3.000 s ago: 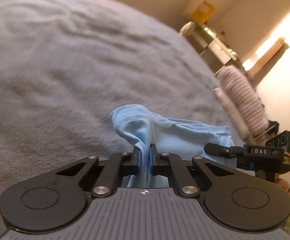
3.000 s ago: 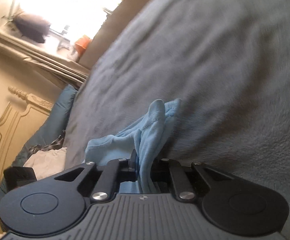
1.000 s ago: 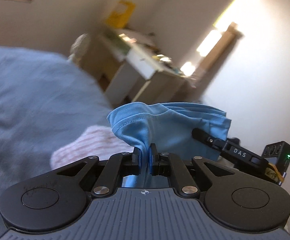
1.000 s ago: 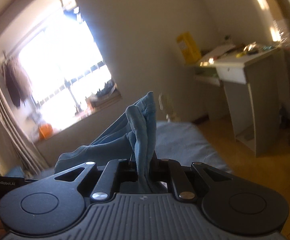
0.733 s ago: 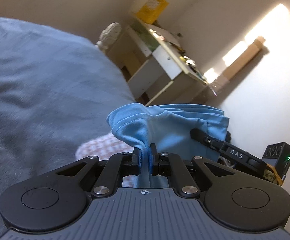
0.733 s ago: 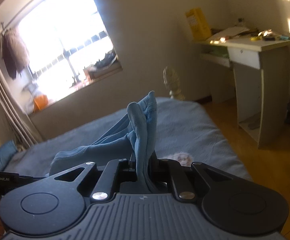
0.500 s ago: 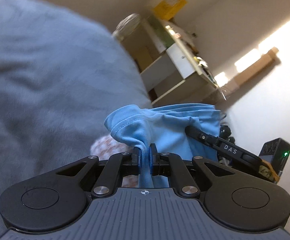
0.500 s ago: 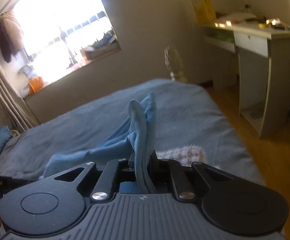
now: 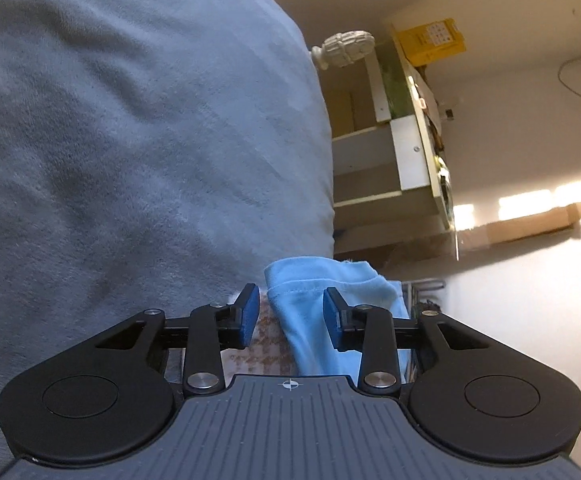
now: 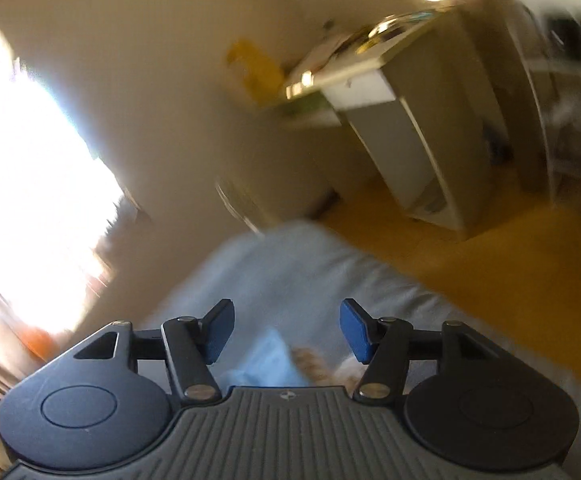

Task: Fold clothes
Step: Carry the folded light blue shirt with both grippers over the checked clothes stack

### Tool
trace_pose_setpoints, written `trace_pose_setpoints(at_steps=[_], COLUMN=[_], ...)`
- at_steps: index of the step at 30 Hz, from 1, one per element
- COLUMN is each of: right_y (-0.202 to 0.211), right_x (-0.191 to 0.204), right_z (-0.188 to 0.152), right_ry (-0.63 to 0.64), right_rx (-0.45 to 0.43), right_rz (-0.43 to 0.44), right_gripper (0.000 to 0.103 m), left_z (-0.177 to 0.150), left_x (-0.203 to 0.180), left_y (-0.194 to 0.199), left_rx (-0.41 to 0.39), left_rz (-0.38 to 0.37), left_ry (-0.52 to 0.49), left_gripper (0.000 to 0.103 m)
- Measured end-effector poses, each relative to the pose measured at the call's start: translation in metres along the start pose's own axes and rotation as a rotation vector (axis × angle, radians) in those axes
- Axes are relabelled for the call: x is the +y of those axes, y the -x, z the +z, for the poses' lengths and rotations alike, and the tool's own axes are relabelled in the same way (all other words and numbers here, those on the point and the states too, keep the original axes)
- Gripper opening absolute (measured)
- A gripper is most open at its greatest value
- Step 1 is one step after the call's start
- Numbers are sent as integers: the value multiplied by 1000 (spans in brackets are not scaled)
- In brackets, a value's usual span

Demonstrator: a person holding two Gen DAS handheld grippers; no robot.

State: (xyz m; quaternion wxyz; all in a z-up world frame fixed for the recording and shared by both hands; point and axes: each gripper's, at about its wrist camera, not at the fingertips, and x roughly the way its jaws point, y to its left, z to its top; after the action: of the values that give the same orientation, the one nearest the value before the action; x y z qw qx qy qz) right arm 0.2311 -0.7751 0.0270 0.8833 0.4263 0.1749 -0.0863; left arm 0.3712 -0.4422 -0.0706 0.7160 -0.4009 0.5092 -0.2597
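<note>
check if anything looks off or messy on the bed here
The light blue garment lies bunched, not flat, partly over a checked cloth near the bed edge. It sits loose between the opening left tool. The right view is too blurred to judge.

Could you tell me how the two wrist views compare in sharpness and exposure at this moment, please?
Left wrist view: fairly sharp, the light blue garment and grey blanket readable, sunlit patches on the wall. Right wrist view: heavy motion blur, the window blown out to white, the desk smeared; only the right gripper is crisp.
</note>
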Motion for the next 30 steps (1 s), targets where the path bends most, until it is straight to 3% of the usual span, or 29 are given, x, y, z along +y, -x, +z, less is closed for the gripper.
trace_pose_setpoints(at_steps=[2, 4, 7, 10, 17, 20, 23, 30], right_y=[52, 99, 152, 177, 150, 137, 134, 126], right_x=[-23, -37, -49, -65, -98, -106, -109, -120], right_z=[-7, -22, -53, -82, -117, -126, -133, -134], right_ry=[-153, -223, -287, -373, -483, -519, -532, -608], right_rx=[-47, -72, -51, -13, 22, 11, 1, -8], right_rz=[136, 175, 113, 76, -25, -43, -48, -2], right_gripper=[61, 61, 62, 62, 55, 51, 50, 49], left_z=[2, 2, -5, -29, -124, -153, -170, -187], left_x=[4, 6, 1, -14, -22, -21, -21, -11], left_y=[4, 5, 12, 28, 44, 38, 34, 21], left_rx=[4, 5, 9, 33, 240, 263, 266, 295], left_rz=[-4, 7, 28, 2, -170, -196, -214, -215], left_ry=[-2, -12, -69, -217, -427, -484, -536, -537], left_gripper=[36, 36, 36, 36, 35, 29, 29, 29])
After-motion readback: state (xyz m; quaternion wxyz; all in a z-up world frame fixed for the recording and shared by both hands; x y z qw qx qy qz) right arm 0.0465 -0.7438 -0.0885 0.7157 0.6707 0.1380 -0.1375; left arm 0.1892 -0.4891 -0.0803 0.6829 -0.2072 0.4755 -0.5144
